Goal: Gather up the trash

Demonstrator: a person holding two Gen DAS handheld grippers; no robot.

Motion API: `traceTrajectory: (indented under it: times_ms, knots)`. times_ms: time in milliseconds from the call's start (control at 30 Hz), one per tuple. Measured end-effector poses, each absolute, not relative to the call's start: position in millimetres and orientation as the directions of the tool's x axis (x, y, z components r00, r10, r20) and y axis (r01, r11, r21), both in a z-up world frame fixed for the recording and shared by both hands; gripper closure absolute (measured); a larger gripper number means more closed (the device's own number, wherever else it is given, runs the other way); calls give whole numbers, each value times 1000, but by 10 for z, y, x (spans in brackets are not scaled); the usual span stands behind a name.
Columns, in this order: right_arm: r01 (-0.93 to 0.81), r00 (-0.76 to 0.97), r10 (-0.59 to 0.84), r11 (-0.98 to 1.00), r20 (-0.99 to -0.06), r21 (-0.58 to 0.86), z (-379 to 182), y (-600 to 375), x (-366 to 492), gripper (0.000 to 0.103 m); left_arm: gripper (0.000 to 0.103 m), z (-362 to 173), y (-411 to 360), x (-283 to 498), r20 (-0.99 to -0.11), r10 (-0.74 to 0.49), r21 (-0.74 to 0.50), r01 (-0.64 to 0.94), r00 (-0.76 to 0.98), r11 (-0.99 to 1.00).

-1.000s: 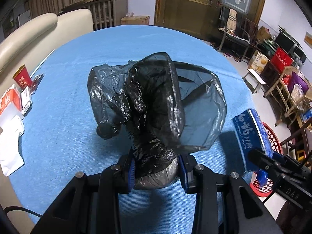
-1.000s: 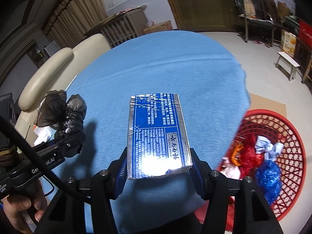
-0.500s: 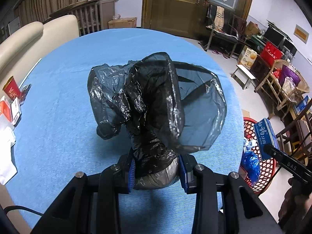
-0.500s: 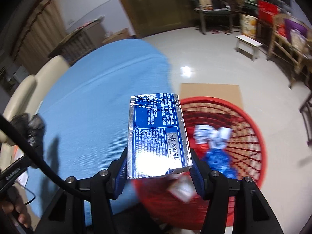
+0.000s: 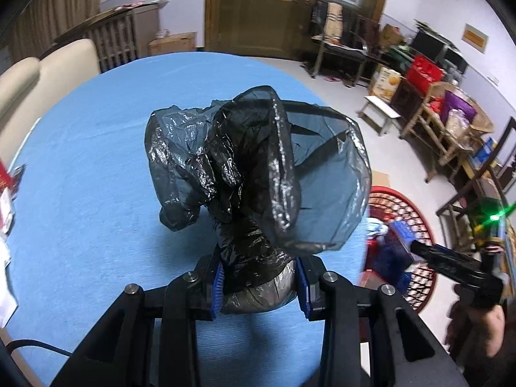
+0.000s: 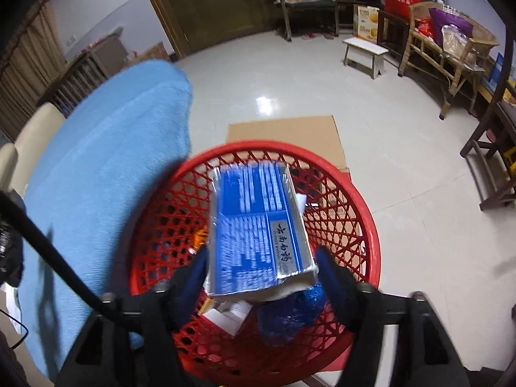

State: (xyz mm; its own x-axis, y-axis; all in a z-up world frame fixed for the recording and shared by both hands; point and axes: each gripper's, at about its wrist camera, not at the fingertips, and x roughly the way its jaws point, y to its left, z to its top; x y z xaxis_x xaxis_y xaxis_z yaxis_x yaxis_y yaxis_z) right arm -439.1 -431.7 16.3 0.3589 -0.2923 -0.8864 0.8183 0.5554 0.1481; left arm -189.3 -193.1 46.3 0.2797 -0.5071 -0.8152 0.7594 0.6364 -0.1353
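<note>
Beside our blue-clothed surface [image 6: 96,167], our right gripper [image 6: 261,267], fingers parted, frees the blue packet [image 6: 258,232], which could snag on the red basket [image 6: 364,213] rim, while our left gripper [image 5: 259,282] clamps the black bag [image 5: 254,174].

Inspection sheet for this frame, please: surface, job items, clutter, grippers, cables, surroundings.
Surface: round table under a blue cloth.
Job's things: black plastic bag crumpled, pinched at its lower end; blue and silver packet motion-blurred over the red basket, which stands on the floor beside the table and already holds wrappers.
Clutter: red and white packets and paper at the table's left edge.
Grippers: left gripper shut on the bag; right gripper looks open, fingers apart either side of the packet, contact unclear in the blur.
Cables: black cable crossing the right wrist view.
Surroundings: wooden door, cardboard sheet on tiled floor, small stool.
</note>
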Motion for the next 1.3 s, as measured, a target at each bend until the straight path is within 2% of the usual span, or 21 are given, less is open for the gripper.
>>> traceTrajectory:
  times_ms: [267,633,667,733,800,967,1167,1300]
  knots:
    - [859,393,-388,479,-833,183,394,-4553,-4654,24,65,542,-2260,-2301,-802,-570,-152,863,177,482]
    - [886,432,-482,384,-762,260,684,-4772,-5023,24,64,474,-2961,-2772,-831,-554,-138,944,55,301]
    - [888,430,-484,376,-762,263,681,-4790,-5051,24,63,454,-3023,-2782,-839,-543,-142,947,39,287]
    - [891,427,-483,369,-764,265,673,-4814,-5090,24,52,365,-3143,-2815,-857,-515,-148,953,10,266]
    - [893,425,-480,363,-767,267,653,-4831,-5108,24,31,287,-3208,-2820,-870,-493,-128,955,21,267]
    - [890,428,-480,369,-765,267,654,-4807,-5131,24,30,323,-3099,-2761,-869,-490,-99,950,63,297]
    - [883,432,-478,398,-765,250,666,-4684,-5036,24,25,573,-2926,-2633,-820,-537,-24,925,198,379]
    - [867,438,-462,443,-771,227,669,-4537,-4891,24,24,703,-2767,-2451,-797,-546,-27,889,257,458]
